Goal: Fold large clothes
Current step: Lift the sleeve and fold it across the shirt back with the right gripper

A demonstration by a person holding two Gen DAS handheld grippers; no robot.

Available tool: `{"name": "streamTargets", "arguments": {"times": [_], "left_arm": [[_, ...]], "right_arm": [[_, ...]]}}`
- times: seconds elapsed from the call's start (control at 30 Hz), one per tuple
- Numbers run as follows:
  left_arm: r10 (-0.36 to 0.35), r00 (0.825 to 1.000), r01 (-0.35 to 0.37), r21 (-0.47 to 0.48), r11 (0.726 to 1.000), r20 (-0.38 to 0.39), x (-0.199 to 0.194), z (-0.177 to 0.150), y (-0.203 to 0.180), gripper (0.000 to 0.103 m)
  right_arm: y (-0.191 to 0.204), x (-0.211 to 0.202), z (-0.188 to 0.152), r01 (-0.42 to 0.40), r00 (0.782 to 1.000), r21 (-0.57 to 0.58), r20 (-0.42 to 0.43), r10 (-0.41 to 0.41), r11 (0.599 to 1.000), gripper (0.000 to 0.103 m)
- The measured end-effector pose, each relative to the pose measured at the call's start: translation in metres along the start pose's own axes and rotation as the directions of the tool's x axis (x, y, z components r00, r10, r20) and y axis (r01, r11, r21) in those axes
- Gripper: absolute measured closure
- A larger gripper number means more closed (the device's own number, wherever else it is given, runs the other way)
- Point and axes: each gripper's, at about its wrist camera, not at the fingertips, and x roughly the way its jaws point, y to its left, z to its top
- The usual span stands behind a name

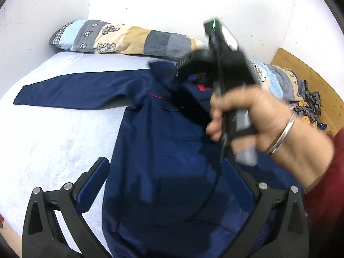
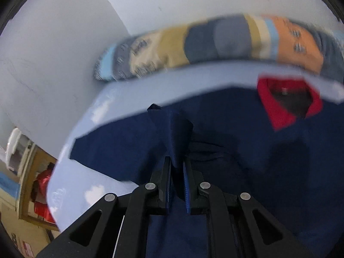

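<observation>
A navy jacket (image 1: 163, 133) lies spread on the white bed (image 1: 53, 129), one sleeve (image 1: 71, 92) stretched out to the left. Its red collar lining (image 2: 277, 109) shows in the right wrist view. My left gripper (image 1: 165, 178) hovers over the jacket's body with its jaws wide open and nothing pinched. My right gripper (image 2: 177, 163) is shut on a raised fold of the navy fabric (image 2: 176, 129). In the left wrist view a hand (image 1: 240, 111) holds that blurred gripper above the collar area; its fingertips are hidden there.
A patchwork-patterned pillow (image 1: 129, 38) lies along the white wall behind the jacket. At the right a wooden board (image 1: 311, 79) stands beside crumpled patterned cloth (image 1: 309, 105). A dark red sleeve (image 1: 329, 182) fills the right edge. A doorway with something red (image 2: 40, 185) shows at far left.
</observation>
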Motion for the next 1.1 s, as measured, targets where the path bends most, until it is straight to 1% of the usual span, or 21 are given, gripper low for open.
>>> {"name": "streamTargets", "arguments": {"times": [0.07,0.13,0.17,0.2,0.27,0.3,0.37,0.43,0.47,0.57,0.63,0.73,0.77,0.8,0.87,0.9,0.93,0.97,1.0,1.03,1.1], "left_arm": [[-0.007,1.0,0.007,-0.009,1.0,-0.005,0.001,0.0,0.002,0.0],[-0.014,1.0,0.014,-0.013,1.0,-0.01,0.002,0.001,0.001,0.0],[-0.012,1.0,0.012,-0.012,1.0,-0.008,0.001,0.001,0.001,0.0],[-0.012,1.0,0.012,-0.011,1.0,-0.006,0.001,0.001,0.001,0.0],[-0.017,1.0,0.017,-0.014,1.0,-0.006,0.0,0.0,0.001,0.0],[-0.017,1.0,0.017,-0.017,1.0,-0.008,0.001,0.0,0.002,0.0],[-0.018,1.0,0.017,-0.024,1.0,-0.014,0.002,0.0,0.003,0.0],[-0.018,1.0,0.018,-0.031,0.999,-0.019,0.003,0.0,0.004,0.0],[-0.019,1.0,0.018,-0.033,0.999,-0.018,0.003,0.0,0.004,0.0],[-0.015,1.0,0.015,-0.032,0.999,-0.012,0.001,0.001,0.004,0.0],[-0.014,1.0,0.013,-0.029,0.999,-0.016,0.002,0.0,0.003,0.0],[-0.012,1.0,0.011,-0.027,1.0,-0.024,0.005,0.0,0.003,0.0],[-0.013,1.0,0.012,-0.028,1.0,-0.024,0.005,0.0,0.003,0.0],[-0.013,1.0,0.013,-0.028,1.0,-0.023,0.005,0.001,0.003,0.0],[-0.017,1.0,0.017,-0.03,0.999,-0.022,0.005,0.001,0.003,0.0],[-0.021,1.0,0.02,-0.031,0.999,-0.023,0.005,0.001,0.002,0.0],[-0.025,0.999,0.024,-0.03,0.999,-0.023,0.005,0.001,0.001,0.0],[-0.025,0.999,0.025,-0.024,0.999,-0.023,0.005,0.001,-0.001,0.0],[-0.025,0.999,0.025,-0.019,1.0,-0.024,0.005,0.001,-0.002,0.0],[-0.027,0.999,0.027,-0.014,1.0,-0.025,0.006,0.001,-0.004,0.0],[-0.028,0.999,0.028,-0.004,1.0,-0.028,0.006,0.0,-0.006,0.0]], "right_arm": [[-0.005,0.018,-0.012,-0.019,1.0,0.005,-0.022,0.019,1.0,0.092],[-0.005,0.036,-0.026,-0.004,0.998,0.001,-0.063,0.004,1.0,0.092],[-0.004,0.041,-0.028,-0.018,0.996,0.002,-0.082,0.018,1.0,0.087],[-0.004,0.043,-0.029,-0.037,0.994,0.013,-0.103,0.038,0.999,0.086],[-0.006,0.04,-0.03,-0.077,0.991,0.037,-0.105,0.081,0.996,0.085],[-0.007,0.034,-0.028,-0.09,0.991,0.04,-0.098,0.094,0.995,0.082],[-0.007,0.029,-0.026,-0.112,0.988,0.024,-0.107,0.114,0.993,0.078],[-0.004,0.027,-0.027,-0.117,0.984,-0.003,-0.135,0.115,0.993,0.078],[-0.003,0.024,-0.027,-0.133,0.982,-0.004,-0.136,0.131,0.991,0.077],[-0.001,0.01,-0.026,-0.199,0.975,0.004,-0.101,0.199,0.98,0.07],[-0.001,0.0,-0.023,-0.259,0.963,0.022,-0.069,0.26,0.966,0.07],[-0.008,-0.008,-0.019,-0.286,0.958,0.061,-0.012,0.287,0.956,0.065],[-0.012,-0.008,-0.018,-0.28,0.96,0.077,0.001,0.281,0.957,0.065],[-0.017,-0.002,-0.019,-0.226,0.974,0.089,-0.007,0.227,0.97,0.065],[-0.021,0.011,-0.024,-0.136,0.989,0.084,-0.053,0.141,0.987,0.065],[-0.024,0.022,-0.032,-0.091,0.991,0.072,-0.095,0.098,0.993,0.065],[-0.024,0.033,-0.04,-0.067,0.987,0.059,-0.141,0.075,0.996,0.065],[-0.026,0.047,-0.053,-0.044,0.975,0.045,-0.216,0.053,0.998,0.065],[-0.027,0.055,-0.061,-0.038,0.964,0.039,-0.262,0.048,0.998,0.066],[-0.028,0.053,-0.066,-0.044,0.967,0.033,-0.25,0.051,0.998,0.067],[-0.036,0.042,-0.063,-0.083,0.971,0.081,-0.219,0.099,0.993,0.068]]}}
